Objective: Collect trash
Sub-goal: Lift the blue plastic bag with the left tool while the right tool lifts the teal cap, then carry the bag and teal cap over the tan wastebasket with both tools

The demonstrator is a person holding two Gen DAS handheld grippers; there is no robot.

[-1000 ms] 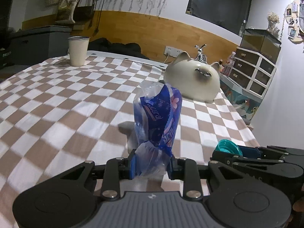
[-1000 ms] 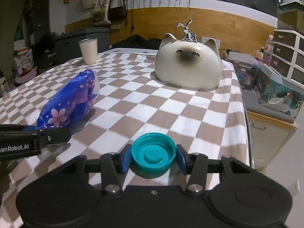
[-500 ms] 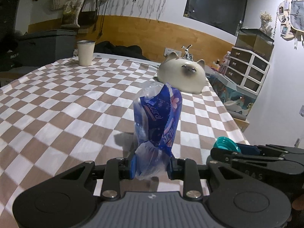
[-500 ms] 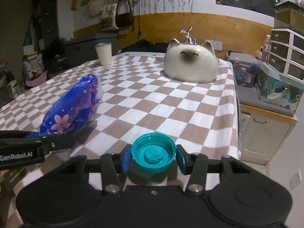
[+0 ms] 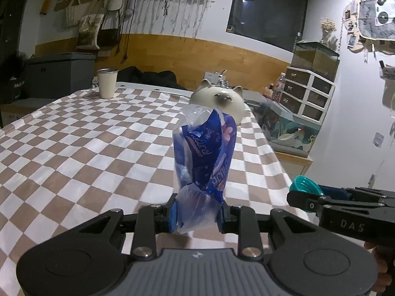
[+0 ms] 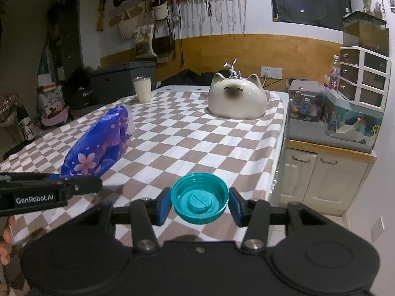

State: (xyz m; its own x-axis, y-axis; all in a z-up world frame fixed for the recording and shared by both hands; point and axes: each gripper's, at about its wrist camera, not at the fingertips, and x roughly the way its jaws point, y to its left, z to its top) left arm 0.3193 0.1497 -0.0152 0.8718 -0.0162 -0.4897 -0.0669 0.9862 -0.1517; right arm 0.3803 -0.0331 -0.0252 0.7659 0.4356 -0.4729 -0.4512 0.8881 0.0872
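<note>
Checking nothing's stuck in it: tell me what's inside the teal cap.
The teal cap, gripped by the right gripper, faces open-side up: only its round moulded centre disc shows inside. Its underside is hidden.

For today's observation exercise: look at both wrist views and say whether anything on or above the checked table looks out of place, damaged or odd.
Nothing spilled or broken. The odd items are the trash, both held: a crumpled blue plastic wrapper pinched in the left gripper, and a loose teal bottle cap, without its bottle, in the right gripper. The cup and cat-shaped ceramic stand upright.

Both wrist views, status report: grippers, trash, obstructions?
Left gripper shut on crumpled blue plastic wrapper. Right gripper shut on teal plastic bottle cap. Both trash pieces off the checkered tablecloth. Nothing obstructing.
</note>
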